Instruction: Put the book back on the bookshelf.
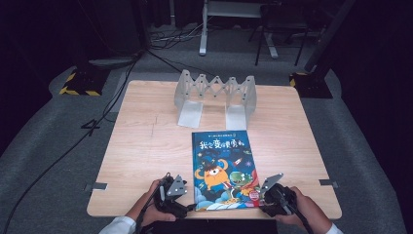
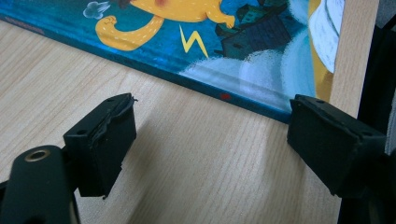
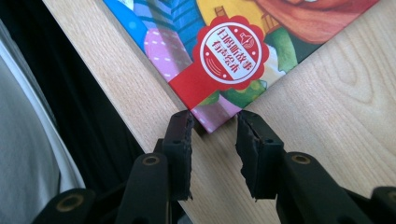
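book (image 1: 223, 168): lying flat at the table's (image 1: 146, 146) near edge | my right gripper (image 3: 213, 125): pinching the book's near right corner | my left gripper (image 2: 210, 140): waiting wide open beside the book's left edge

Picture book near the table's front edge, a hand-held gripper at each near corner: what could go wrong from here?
1. The right hand-held gripper pinches only the tip of the picture book corner; it may slip off or crease the cover.
2. That corner lies close to the table front edge, so a pull could drag the book off.
3. The left hand-held gripper stands open beside the spine, not touching it, so that side seems unsupported.
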The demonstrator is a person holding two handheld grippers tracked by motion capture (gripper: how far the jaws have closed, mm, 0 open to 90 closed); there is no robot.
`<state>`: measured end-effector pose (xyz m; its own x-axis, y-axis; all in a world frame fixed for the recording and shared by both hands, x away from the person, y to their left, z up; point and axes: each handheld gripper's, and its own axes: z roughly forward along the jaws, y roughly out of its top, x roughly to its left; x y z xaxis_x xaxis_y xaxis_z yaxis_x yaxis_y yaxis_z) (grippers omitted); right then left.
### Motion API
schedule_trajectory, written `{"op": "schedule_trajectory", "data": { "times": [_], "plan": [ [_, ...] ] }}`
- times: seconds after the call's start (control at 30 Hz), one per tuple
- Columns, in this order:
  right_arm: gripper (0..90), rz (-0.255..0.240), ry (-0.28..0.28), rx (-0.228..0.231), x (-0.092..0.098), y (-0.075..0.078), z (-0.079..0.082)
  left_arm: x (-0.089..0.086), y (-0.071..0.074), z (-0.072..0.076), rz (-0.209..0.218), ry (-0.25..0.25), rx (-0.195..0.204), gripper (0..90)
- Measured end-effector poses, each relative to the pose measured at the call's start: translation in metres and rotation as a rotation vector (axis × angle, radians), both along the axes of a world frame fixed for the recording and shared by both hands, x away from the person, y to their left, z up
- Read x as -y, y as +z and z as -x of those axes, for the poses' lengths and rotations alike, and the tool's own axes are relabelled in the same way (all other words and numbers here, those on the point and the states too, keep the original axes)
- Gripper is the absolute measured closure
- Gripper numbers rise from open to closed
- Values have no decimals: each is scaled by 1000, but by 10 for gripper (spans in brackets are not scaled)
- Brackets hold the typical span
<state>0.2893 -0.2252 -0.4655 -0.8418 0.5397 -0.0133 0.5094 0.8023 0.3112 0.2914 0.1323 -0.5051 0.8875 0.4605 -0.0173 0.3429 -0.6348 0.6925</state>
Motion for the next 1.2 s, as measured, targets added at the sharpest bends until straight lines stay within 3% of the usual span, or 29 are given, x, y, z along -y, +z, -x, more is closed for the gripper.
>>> {"op": "schedule_trajectory", "data": {
  "times": [0.17,0.2,0.23,0.33,0.47,0.53,0.67,0.83,0.97,1.1,1.2],
  "plan": [
    [655,-146,-50,86,15,-8,12,0,0,-1,1,-1,-5,159],
    [655,-146,-50,86,15,-8,12,0,0,-1,1,-1,-5,159],
    [671,-202,-77,116,18,-11,16,0,0,-1,1,-4,-5,159],
    [667,-217,-48,154,18,-14,18,0,0,-1,1,-5,-5,159],
    [479,-343,-51,113,26,-18,11,-1,0,-1,0,-12,-4,161],
    [424,-377,-61,64,29,-18,7,-1,0,-1,-1,-14,-3,161],
    [370,-462,-70,32,34,-14,2,-1,0,-2,-1,-16,-2,160],
    [349,-492,-69,28,29,-12,-9,-1,0,-2,-1,-16,-2,161],
    [304,-547,-88,-27,26,-10,-25,-1,0,-2,-1,-21,0,159],
    [305,-529,-112,-42,22,-10,-40,-1,0,-2,0,-21,0,159],
    [310,-559,-117,-52,17,-7,-61,-1,0,-2,-1,-21,0,159]
  ]
}}
